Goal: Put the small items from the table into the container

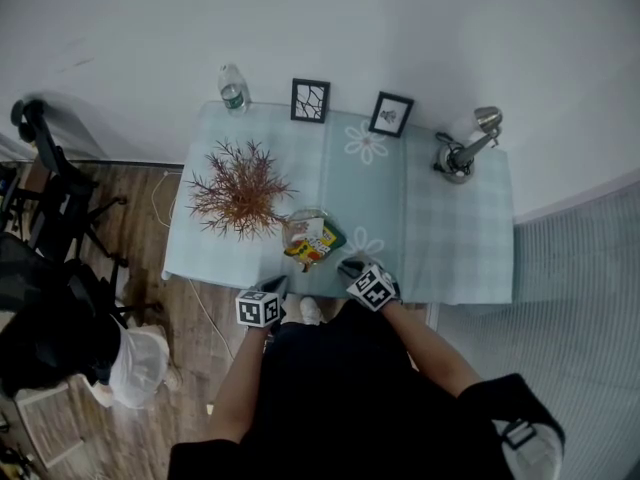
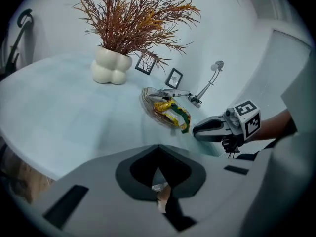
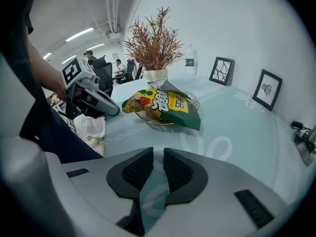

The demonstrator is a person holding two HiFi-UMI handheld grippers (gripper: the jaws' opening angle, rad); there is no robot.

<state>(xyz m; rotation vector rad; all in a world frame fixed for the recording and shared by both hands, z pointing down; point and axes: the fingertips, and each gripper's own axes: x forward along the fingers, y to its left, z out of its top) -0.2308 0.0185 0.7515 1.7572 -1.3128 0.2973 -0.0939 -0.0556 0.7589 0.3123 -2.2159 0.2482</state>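
Bag [image 3: 163, 105] in bowl [image 3: 155, 122] looks light, crinkly; pinch its edge. Left gripper [image 1: 275, 288] jaws clenched; right gripper [image 1: 350, 267] jaws released.

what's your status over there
Left gripper shut, right gripper open and empty. Snack packet already in glass bowl. Plant beside bowl, not blocking.

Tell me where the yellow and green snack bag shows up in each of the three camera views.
Head view: yellow and green snack bag mid-picture, lower right of the dried reddish-brown plant in a white vase.
Left gripper view: bag just right of centre, again lower right of that plant.
Right gripper view: bag at centre, directly below the plant.
Shared landmark: that plant.
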